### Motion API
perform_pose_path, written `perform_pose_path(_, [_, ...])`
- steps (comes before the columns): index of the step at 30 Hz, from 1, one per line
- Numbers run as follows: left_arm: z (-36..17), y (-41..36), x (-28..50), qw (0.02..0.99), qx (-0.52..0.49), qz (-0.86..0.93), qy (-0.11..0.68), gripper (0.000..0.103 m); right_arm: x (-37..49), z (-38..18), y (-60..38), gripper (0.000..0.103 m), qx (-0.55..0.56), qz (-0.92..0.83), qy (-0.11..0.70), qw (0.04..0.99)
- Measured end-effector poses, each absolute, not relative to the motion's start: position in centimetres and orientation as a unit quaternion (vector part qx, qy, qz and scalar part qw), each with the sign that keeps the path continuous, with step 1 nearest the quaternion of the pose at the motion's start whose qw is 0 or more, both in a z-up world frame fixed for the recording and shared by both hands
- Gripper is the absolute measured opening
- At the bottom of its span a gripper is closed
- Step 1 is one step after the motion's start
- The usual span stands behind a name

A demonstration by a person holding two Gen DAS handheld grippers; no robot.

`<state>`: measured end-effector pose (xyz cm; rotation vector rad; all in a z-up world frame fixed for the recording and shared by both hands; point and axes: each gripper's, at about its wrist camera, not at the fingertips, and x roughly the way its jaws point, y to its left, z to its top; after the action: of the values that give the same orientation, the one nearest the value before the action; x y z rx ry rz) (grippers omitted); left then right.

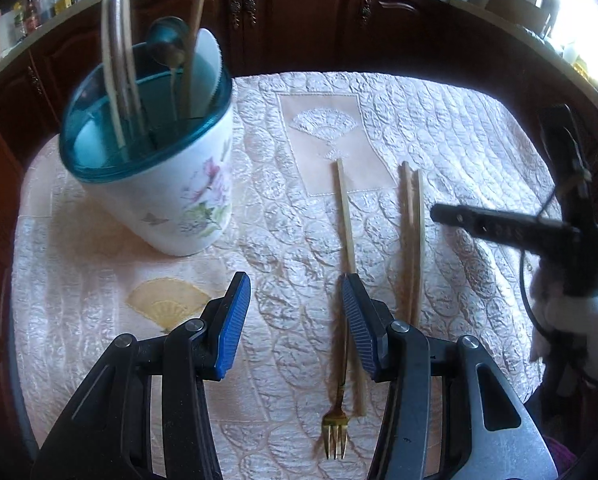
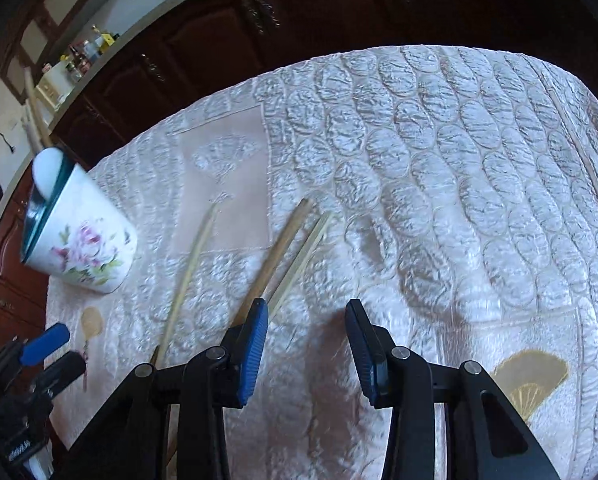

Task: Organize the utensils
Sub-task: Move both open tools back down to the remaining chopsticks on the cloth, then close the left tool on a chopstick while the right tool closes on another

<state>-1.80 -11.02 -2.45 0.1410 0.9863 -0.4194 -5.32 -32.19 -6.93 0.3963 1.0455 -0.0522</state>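
A white floral utensil holder [image 1: 167, 200] with a teal rim stands at the left of the quilted table; it holds several chopsticks and a ladle. It also shows in the right wrist view [image 2: 87, 240]. A single chopstick [image 1: 346, 220], a gold fork [image 1: 335, 428] and a pair of chopsticks [image 1: 413, 240] lie on the cloth. My left gripper [image 1: 295, 292] is open and empty, its right finger over the single chopstick. My right gripper [image 2: 307, 320] is open and empty above the cloth, just right of the chopstick pair [image 2: 295, 248]; it also shows in the left wrist view [image 1: 499, 230].
The table is covered by a pink quilted cloth [image 1: 439, 128] with fan embroidery. Dark wooden cabinets [image 1: 299, 12] stand behind it, with a counter holding bottles [image 1: 43, 8] at the far left.
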Motion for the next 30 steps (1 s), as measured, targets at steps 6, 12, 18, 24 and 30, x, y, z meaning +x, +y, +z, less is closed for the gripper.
perform_pose_path(6, [-2.8,-12.3,-1.4,0.855,0.078,-0.202,0.471,0.048,-3.0,-7.5,-32.4,0.038,0.173,-0.042,0.503,0.846])
perform_pose_path(12, [-3.1,-13.4,-0.8,0.853,0.088,-0.205,0.471,0.048,-0.8,-7.7,-32.2,0.027,0.151,-0.052,0.509,0.846])
perform_pose_path(18, [-3.9,-15.0,0.6,0.849,0.097,-0.206,0.477,0.048,-1.9,-7.5,-33.2,0.016,0.154,-0.036,0.510,0.846])
perform_pose_path(24, [-4.9,-16.6,3.2,0.842,0.084,-0.205,0.492,0.048,-4.4,-7.5,-34.5,0.016,0.167,-0.019,0.514,0.841])
perform_pose_path(30, [-5.1,-18.5,5.6,0.837,0.060,-0.204,0.504,0.048,-5.3,-7.6,-36.6,0.016,0.210,0.000,0.513,0.832])
